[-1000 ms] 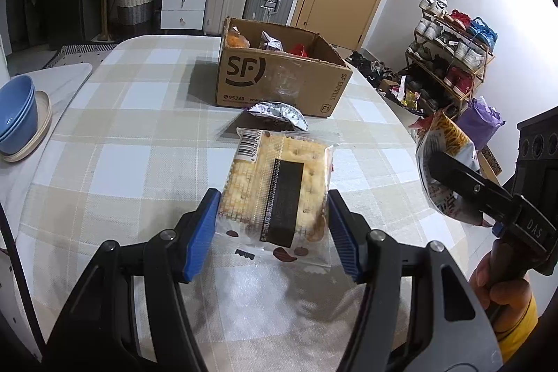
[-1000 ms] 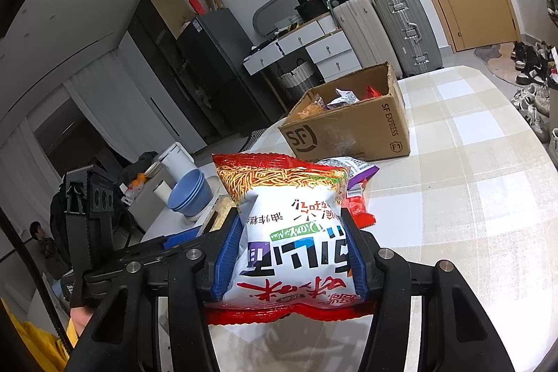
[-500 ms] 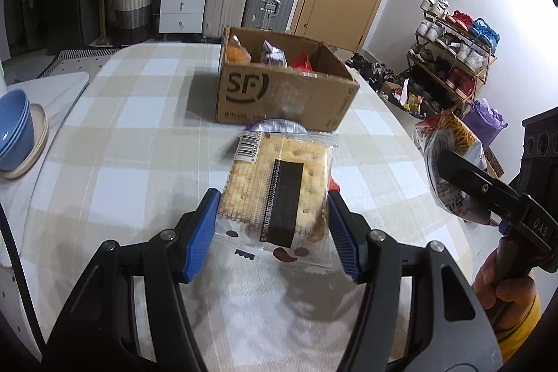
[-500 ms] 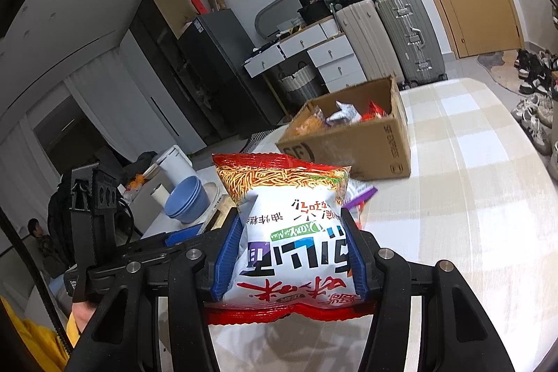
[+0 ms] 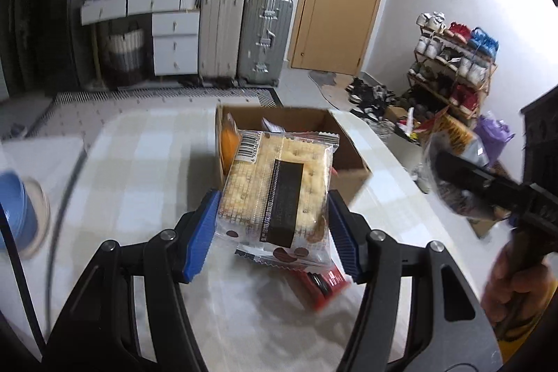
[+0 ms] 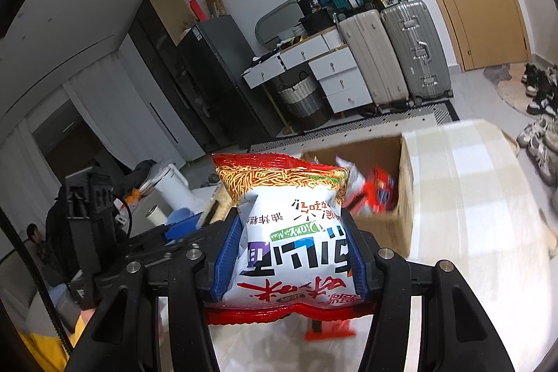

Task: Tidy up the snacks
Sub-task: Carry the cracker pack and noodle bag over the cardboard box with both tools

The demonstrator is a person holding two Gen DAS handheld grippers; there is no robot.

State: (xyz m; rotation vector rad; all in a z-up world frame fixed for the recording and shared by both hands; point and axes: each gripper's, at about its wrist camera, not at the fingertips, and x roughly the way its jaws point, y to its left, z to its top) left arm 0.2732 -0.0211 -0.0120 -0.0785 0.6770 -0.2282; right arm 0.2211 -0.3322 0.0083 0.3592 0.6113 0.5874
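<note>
The left gripper (image 5: 273, 229) is squeezing a clear pack of square crackers (image 5: 277, 192) between its blue pads, about a third of the way open, and is holding the pack in the air just in front of the open cardboard box (image 5: 348, 159) on the checked tablecloth (image 5: 139, 183). The right gripper (image 6: 291, 253) is pinching a white and red bag of crispy noodle snack (image 6: 289, 225) the same way, above the table and near the same box, where other snack packs are lying inside. A red packet (image 5: 322, 283) is lying on the cloth under the crackers, though it is blurry and its label is hard to read.
</note>
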